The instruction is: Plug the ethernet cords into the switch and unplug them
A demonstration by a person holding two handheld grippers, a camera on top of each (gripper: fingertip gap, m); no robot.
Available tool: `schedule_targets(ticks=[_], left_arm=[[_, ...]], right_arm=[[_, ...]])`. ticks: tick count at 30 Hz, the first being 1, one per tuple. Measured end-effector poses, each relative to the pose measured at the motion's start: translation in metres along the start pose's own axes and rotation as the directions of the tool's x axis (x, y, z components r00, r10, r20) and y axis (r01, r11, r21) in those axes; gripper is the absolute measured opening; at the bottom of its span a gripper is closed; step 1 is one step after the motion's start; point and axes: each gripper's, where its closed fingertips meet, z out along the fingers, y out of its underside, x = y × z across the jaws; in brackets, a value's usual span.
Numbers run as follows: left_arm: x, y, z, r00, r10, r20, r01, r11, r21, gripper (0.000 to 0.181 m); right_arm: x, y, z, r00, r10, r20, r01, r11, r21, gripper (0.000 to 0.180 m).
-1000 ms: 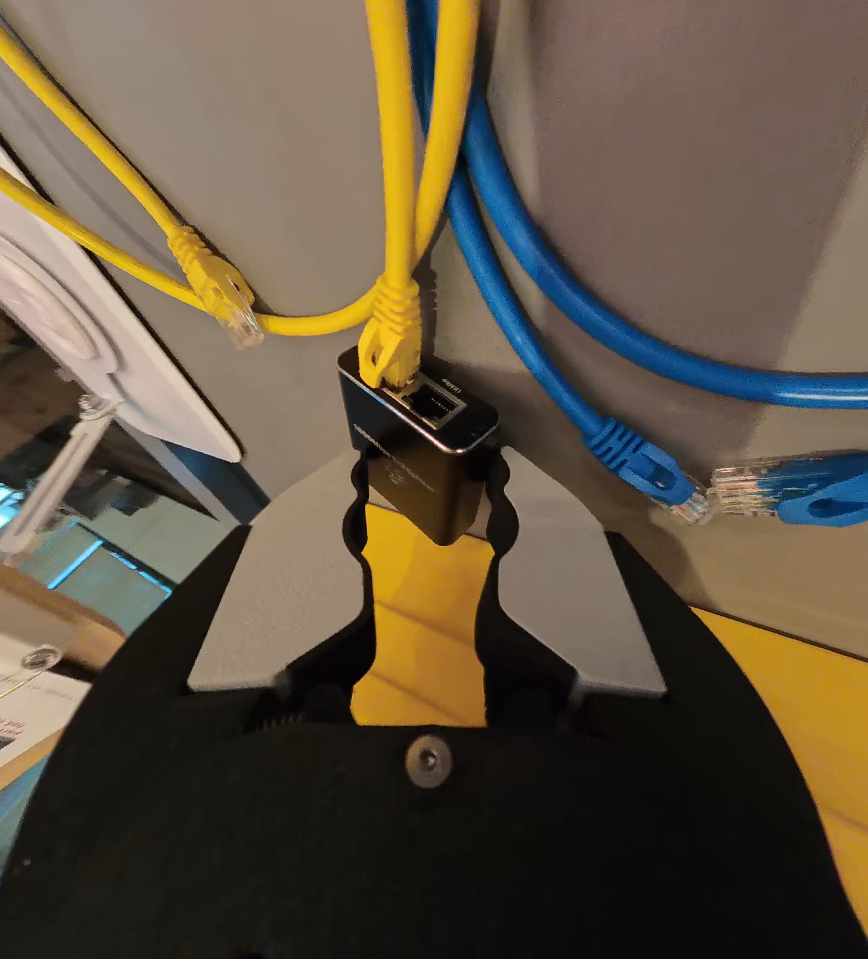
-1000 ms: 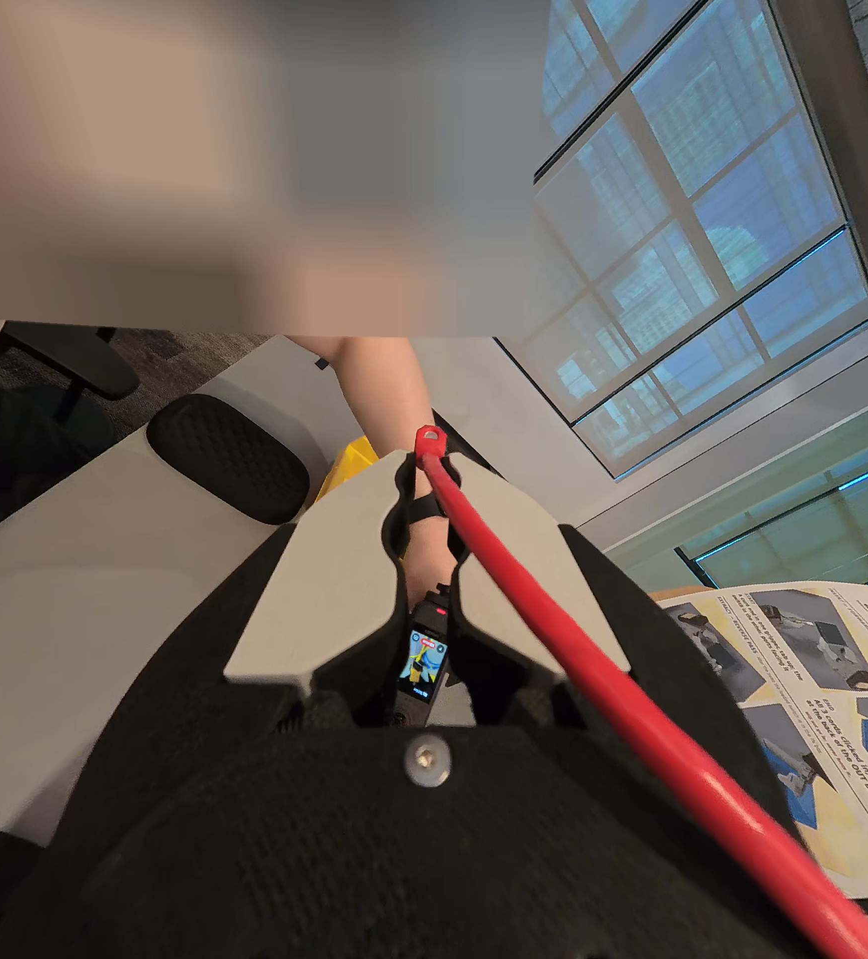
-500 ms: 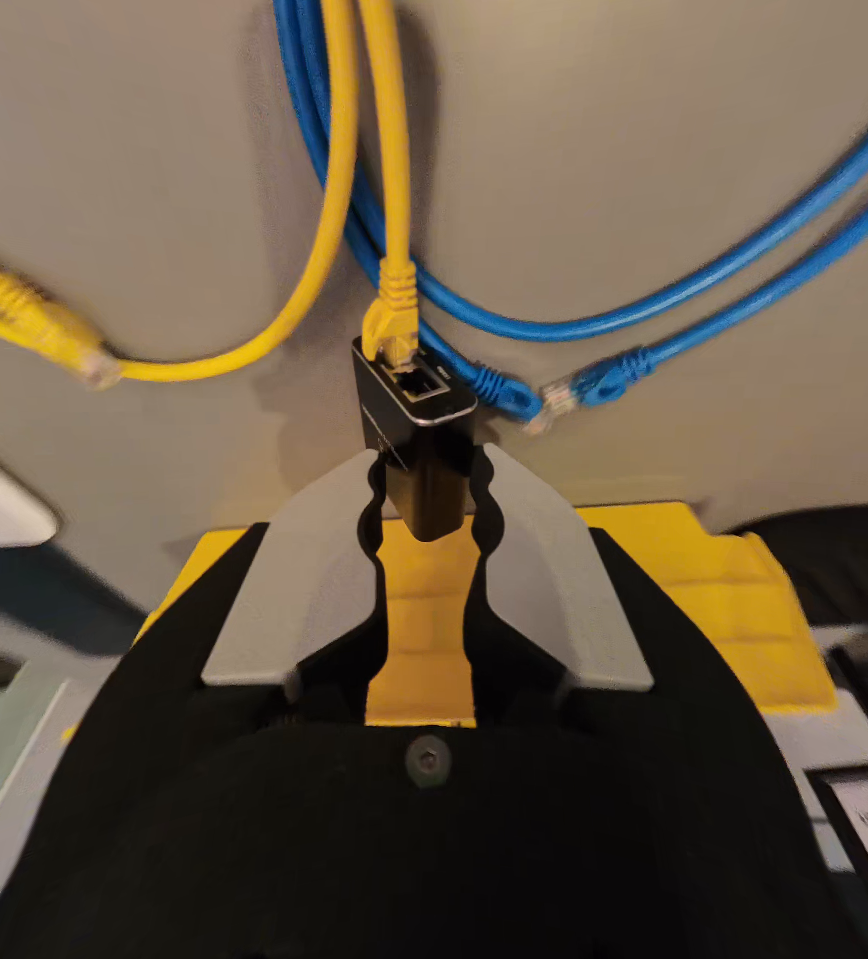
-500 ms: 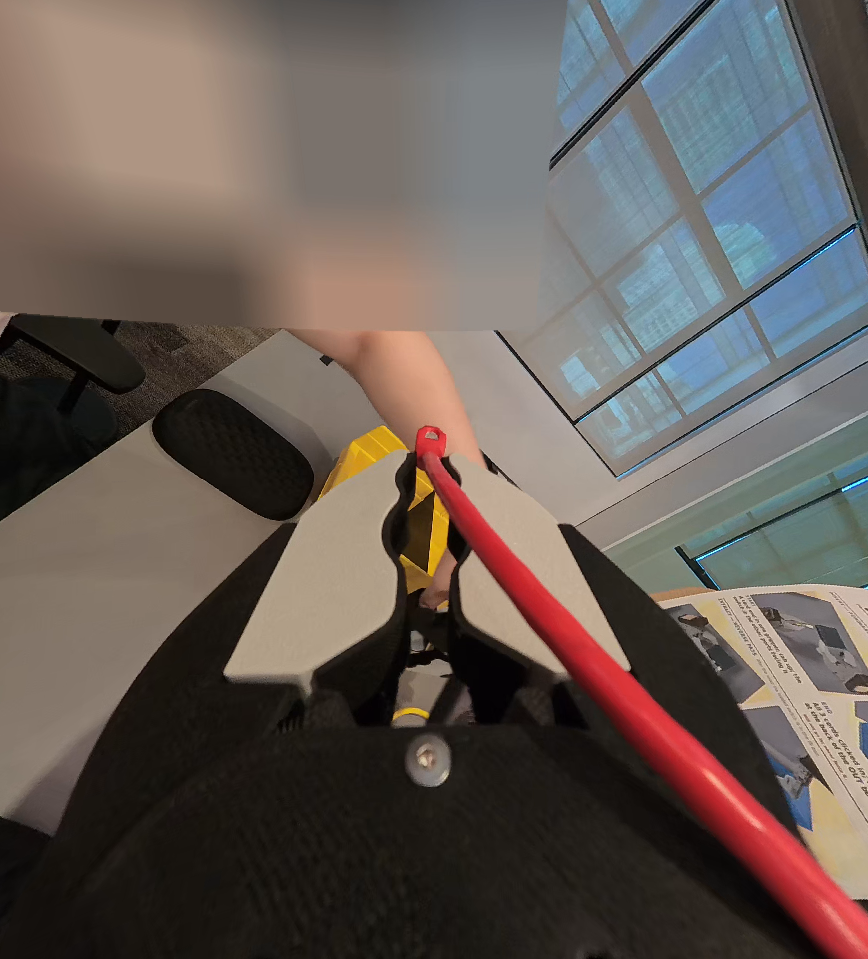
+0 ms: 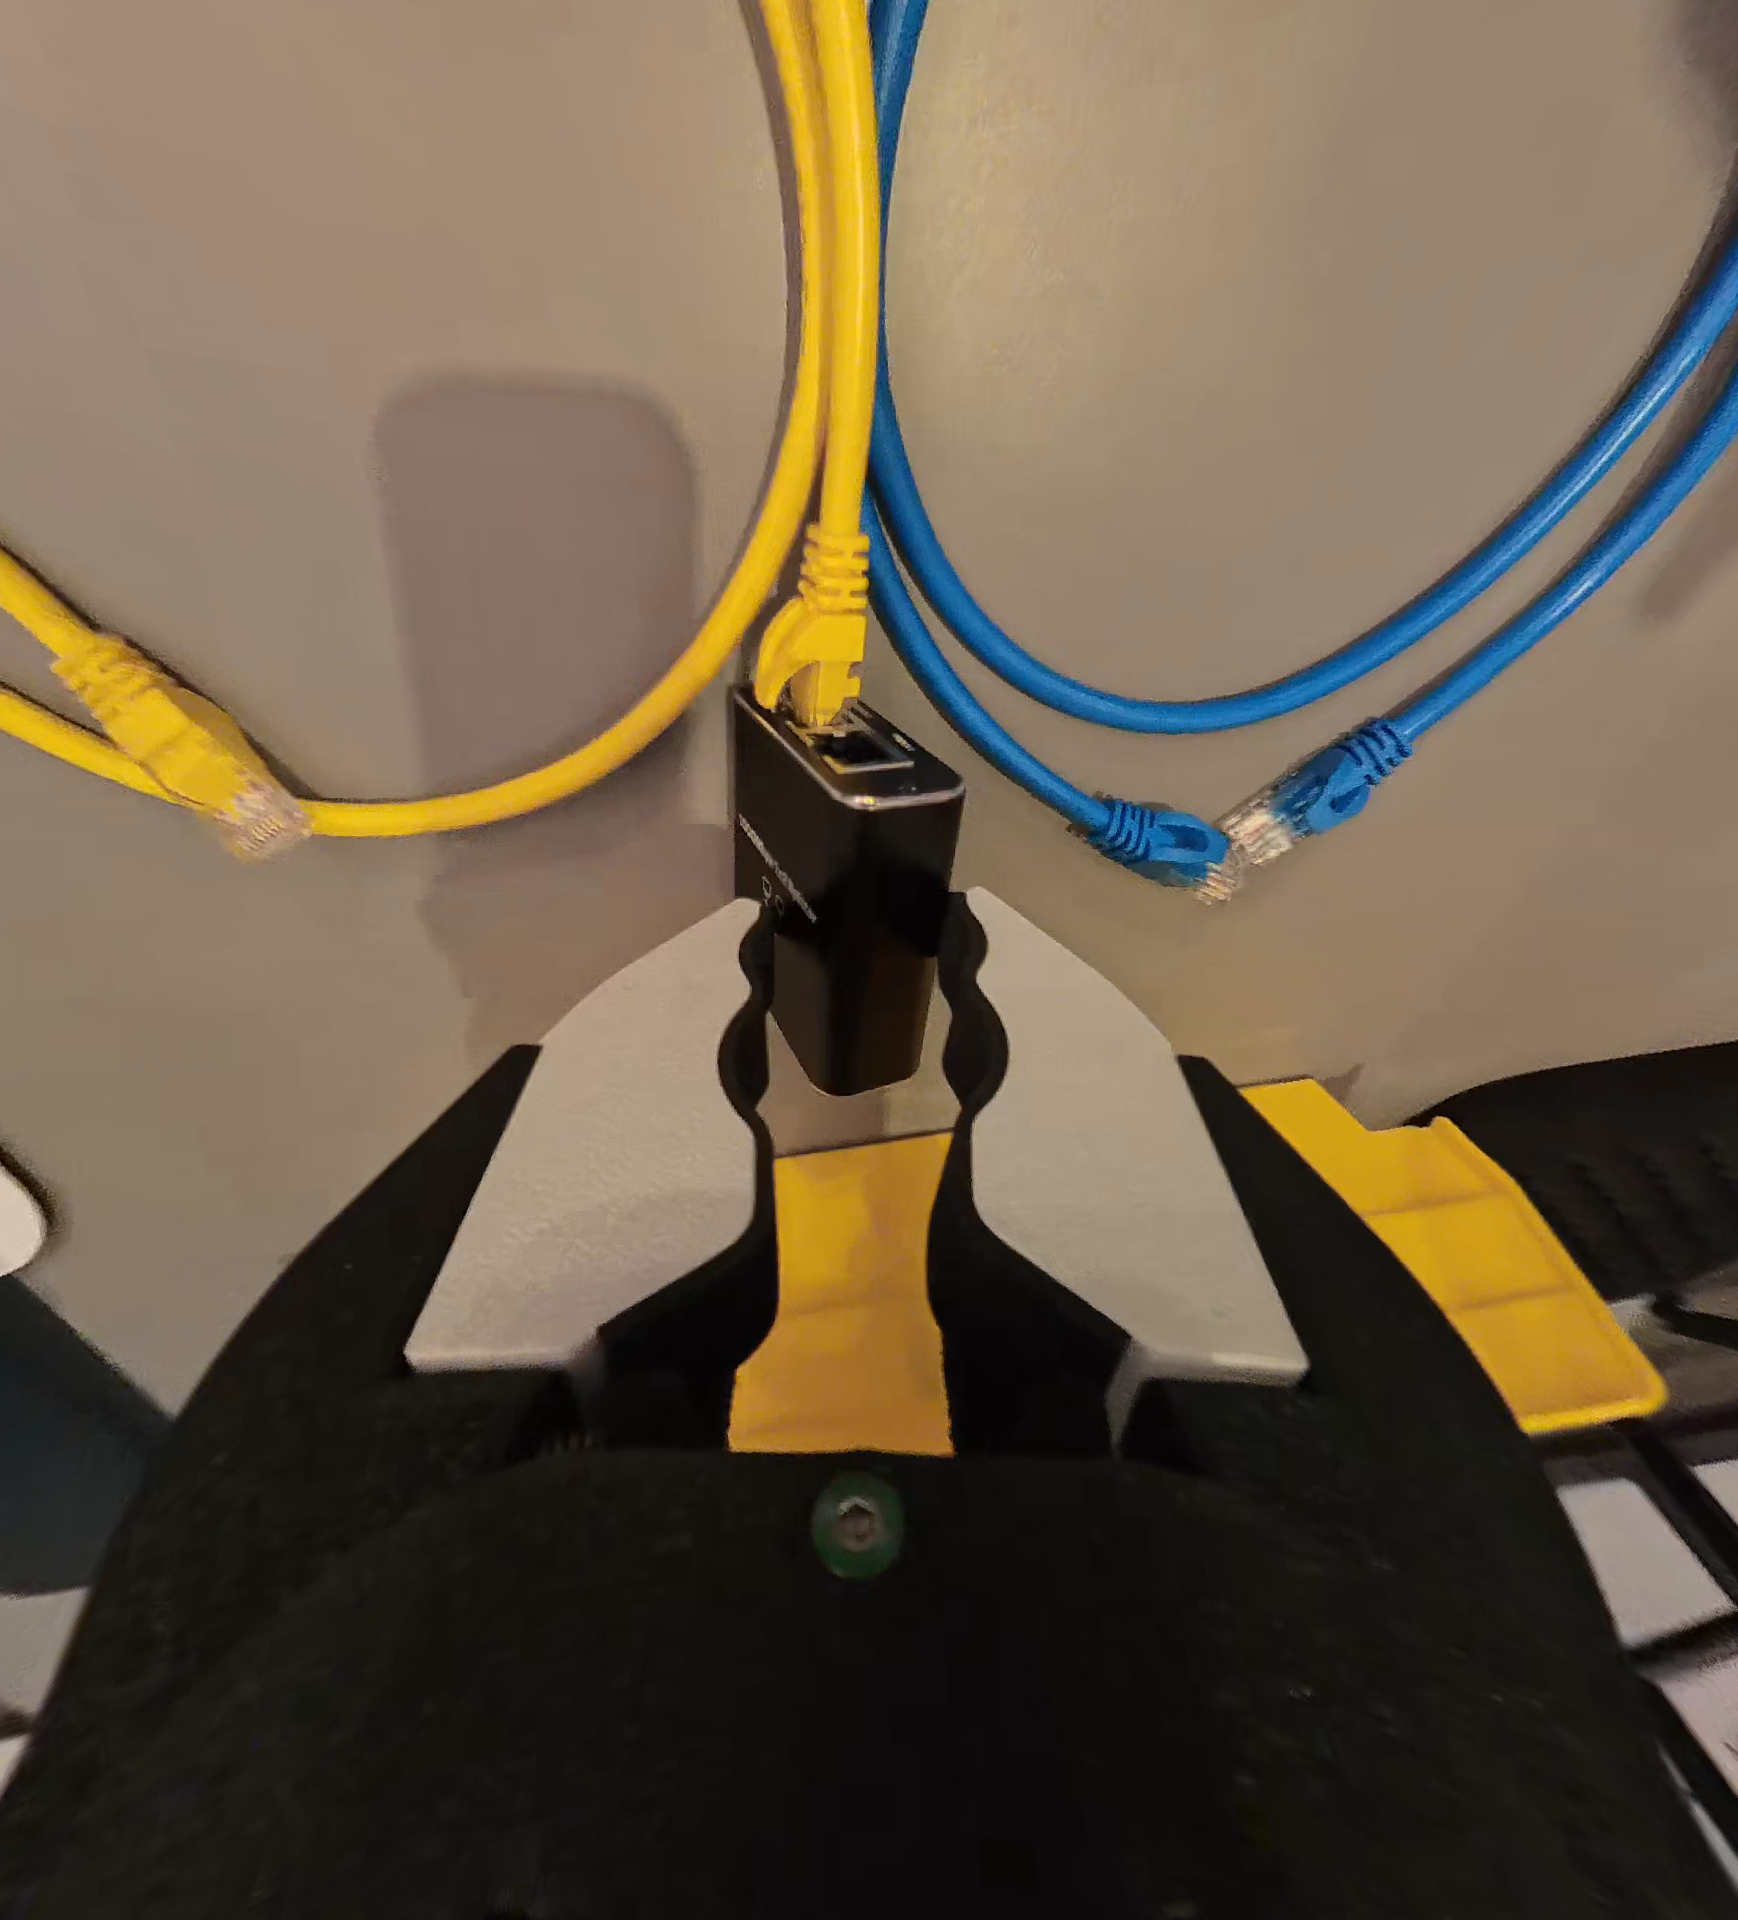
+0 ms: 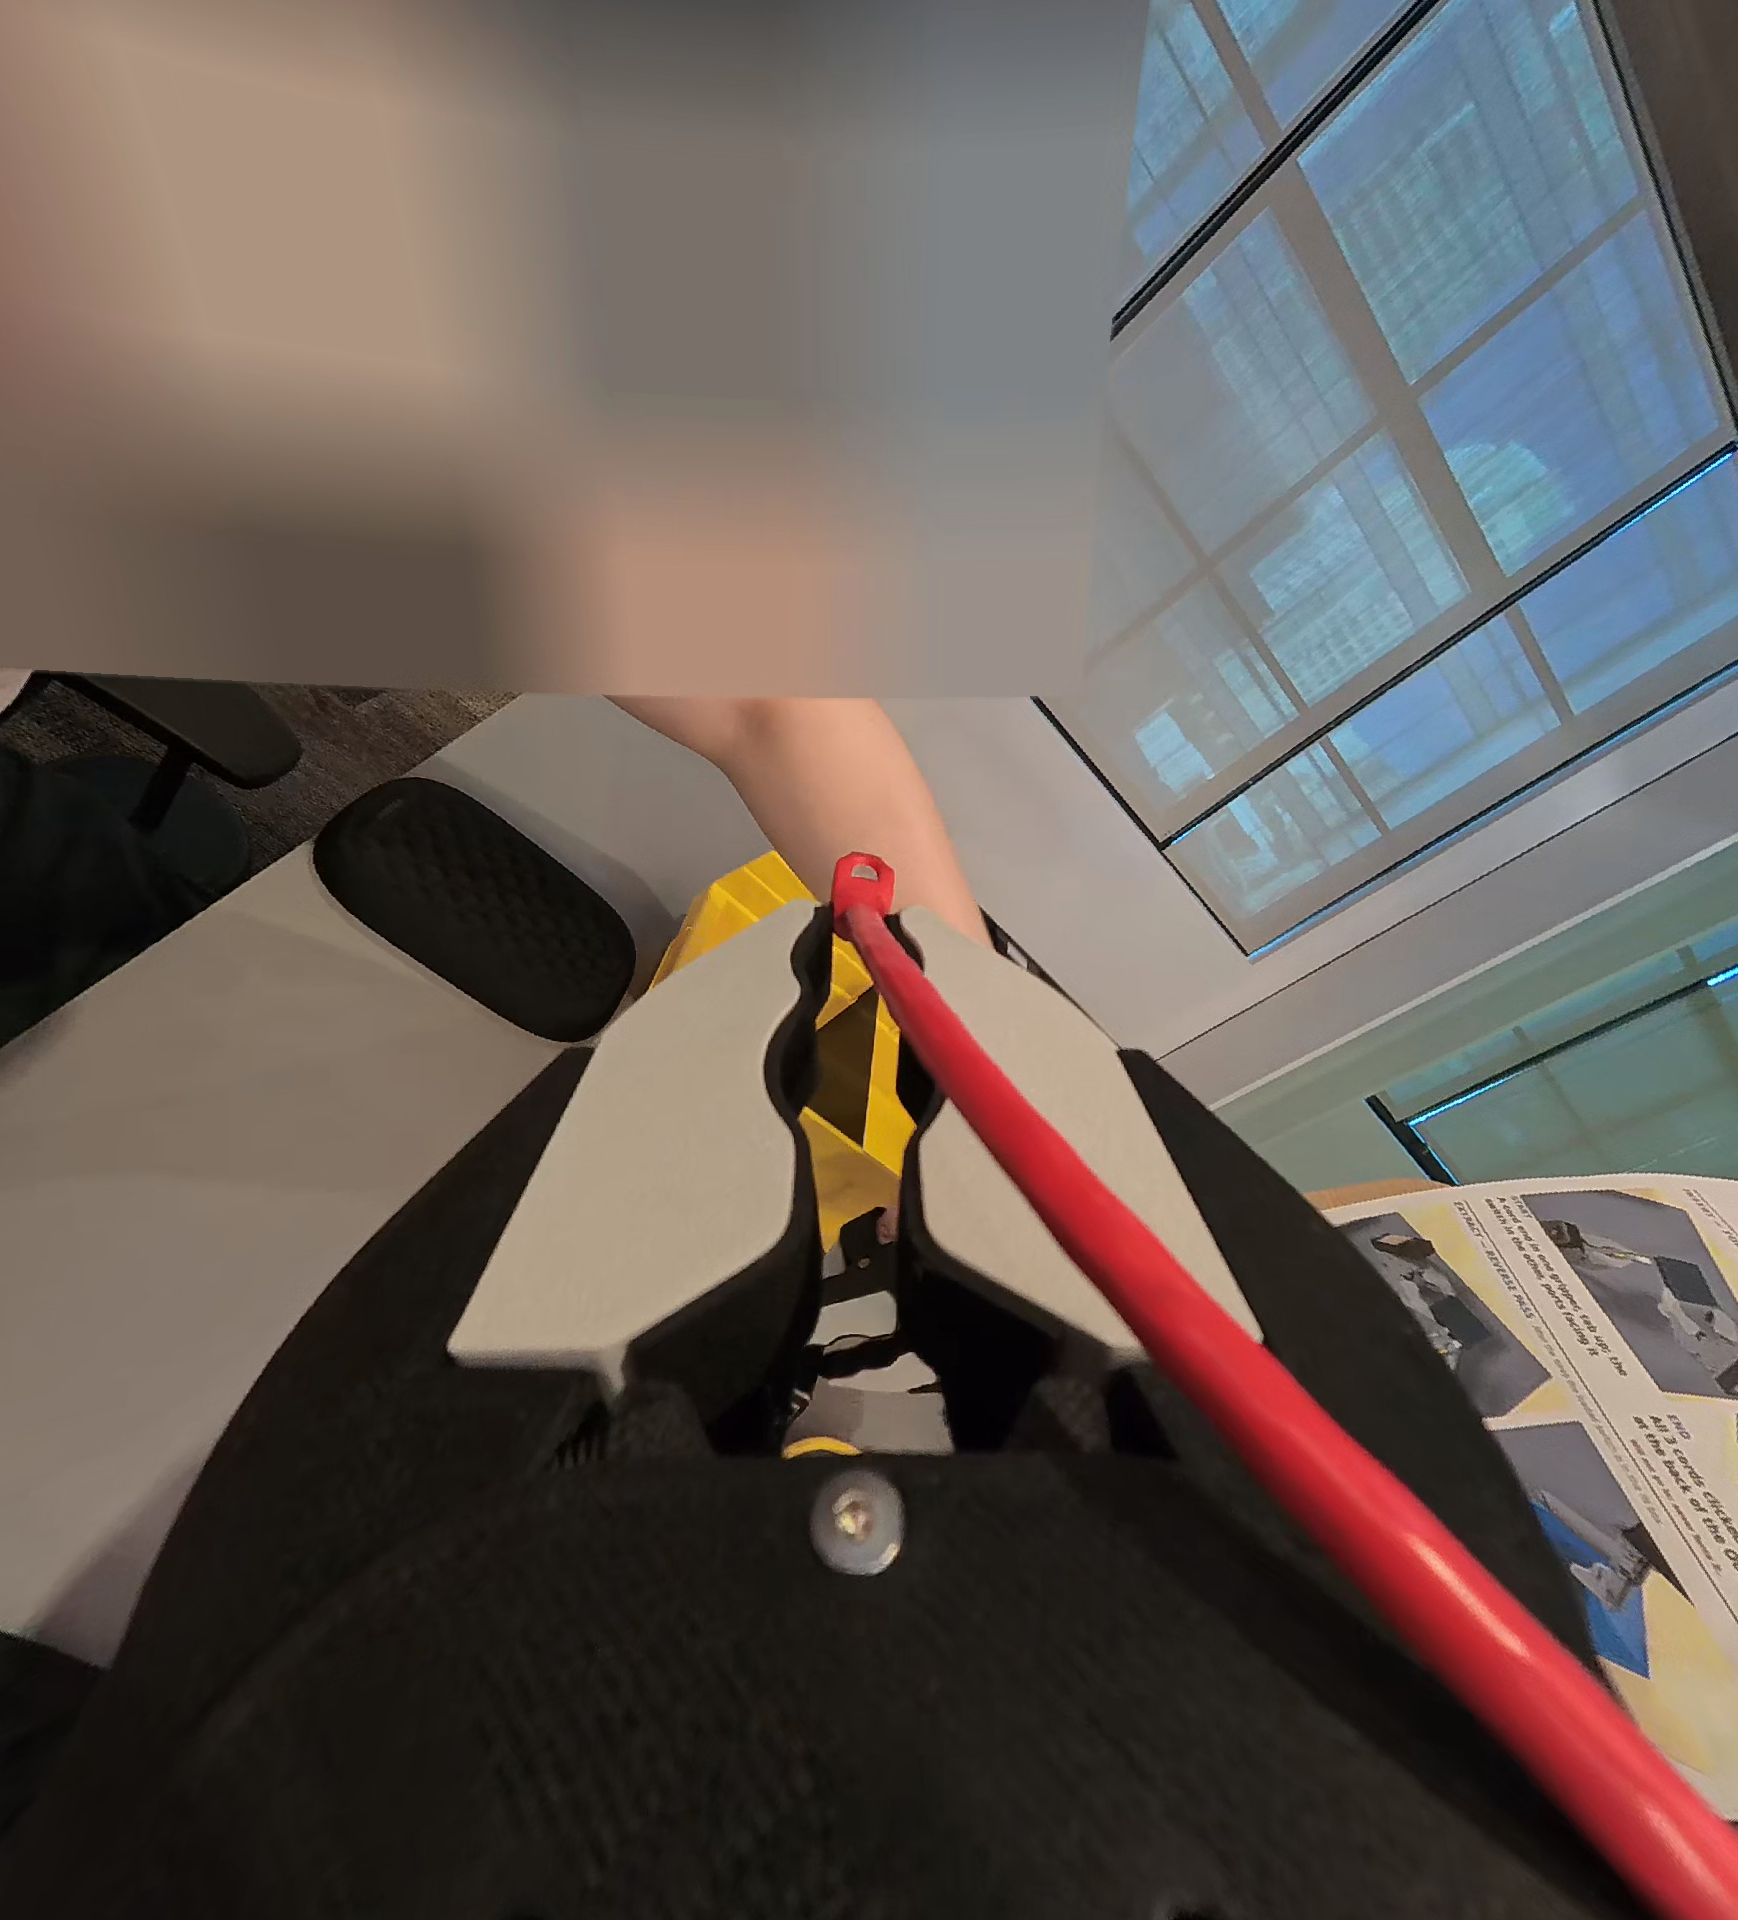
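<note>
An office, most likely, or a lab space inside an office building; tall gridded windows with grey frames look out on the glass front of another building; a grey desk surface holds a black padded wrist rest and a printed instruction sheet with photos; network cables lie on the same grey top, a yellow cable and a blue cable; a dark office chair stands on grey carpet beyond the desk edge
</note>
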Motion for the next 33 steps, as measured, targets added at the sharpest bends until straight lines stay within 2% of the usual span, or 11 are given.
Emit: schedule_targets(ticks=[5,10,15,18,22,28,33], left_arm=[[-0.001,0.0,-0.001,0.99,-0.078,-0.12,0.079,0.997,0.005,0.03],[-0.012,-0.006,-0.003,0.991,-0.071,-0.11,0.078,0.996,0.054,0.03],[-0.013,-0.008,-0.002,0.983,-0.079,-0.165,0.091,0.994,0.066,0.03],[-0.013,-0.007,0.005,0.987,-0.066,-0.149,0.071,0.997,0.026,0.035],[-0.019,-0.002,0.026,0.999,0.018,-0.038,-0.021,0.997,-0.07,0.031],[-0.019,-0.008,0.026,0.999,0.005,-0.049,-0.006,0.999,-0.033,0.026],[-0.024,-0.006,0.027,0.998,0.06,0.028,-0.059,0.996,-0.062,0.026]], right_arm=[[-0.001,0.003,0.004,1.0,0.005,0.009,-0.005,1.0,-0.018,0.01],[0.001,0.007,0.003,1.0,0.017,0.007,-0.016,1.0,-0.02,0.01],[0.003,0.01,0.002,1.0,0.025,0.002,-0.025,0.999,-0.022,0.01],[0.003,0.01,0.003,1.0,0.026,0.002,-0.026,0.999,-0.024,0.011],[0.002,0.01,0.003,1.0,0.025,0.001,-0.025,0.999,-0.027,0.01],[0.002,0.01,0.003,1.0,0.023,0.004,-0.023,0.999,-0.026,0.01],[0.002,0.011,0.004,1.0,0.025,0.005,-0.025,0.999,-0.032,0.01]])
